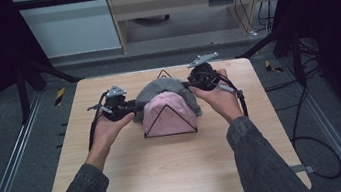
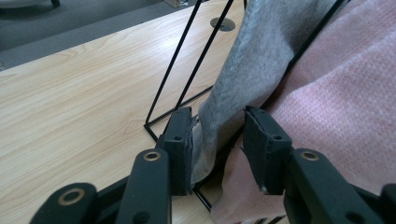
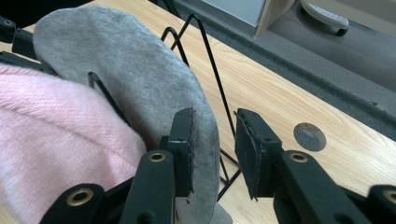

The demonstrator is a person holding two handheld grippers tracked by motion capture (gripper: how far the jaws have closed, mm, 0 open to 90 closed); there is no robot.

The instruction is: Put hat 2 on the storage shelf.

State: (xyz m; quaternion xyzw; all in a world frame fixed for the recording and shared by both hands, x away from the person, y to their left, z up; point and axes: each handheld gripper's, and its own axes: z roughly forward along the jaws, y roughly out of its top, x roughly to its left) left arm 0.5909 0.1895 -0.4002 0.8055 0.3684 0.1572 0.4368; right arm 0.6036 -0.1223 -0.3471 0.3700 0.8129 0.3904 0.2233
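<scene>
Your table (image 1: 170, 177) is a pale wood-grain tabletop, and the work sits at the middle of its far half, closer to the far edge than to the near one. Dark rails run along the floor at both sides, cables lie on the floor to the right, and a light wooden bench stands beyond the far edge.

Your forearms, in dark grey sleeves, come in over the near edge and angle inward, one toward each side of the pile. Your left hand (image 1: 107, 127) is cupped under its gripper, wrist bent up; your right hand (image 1: 219, 100) lies palm inward beside its own.

On the tabletop stands a black wire rack (image 1: 169, 121) of triangular frames. A pink towel (image 1: 167, 116) is draped over its near frames and a grey towel (image 1: 158, 91) over the frames behind, toward the far edge.

Your left gripper (image 2: 218, 135) is at the rack's left end. Its jaws stand apart with the grey towel's hanging edge between them; the cloth touches the left pad, while the right pad is clear of it, so nothing is clamped.

Your right gripper (image 3: 215, 149) is at the rack's right end. Its jaws are released too: the grey towel's edge lies against the left pad and a gap shows before the right pad.

A round grey plug (image 3: 309, 136) sits in the tabletop near the right gripper.
</scene>
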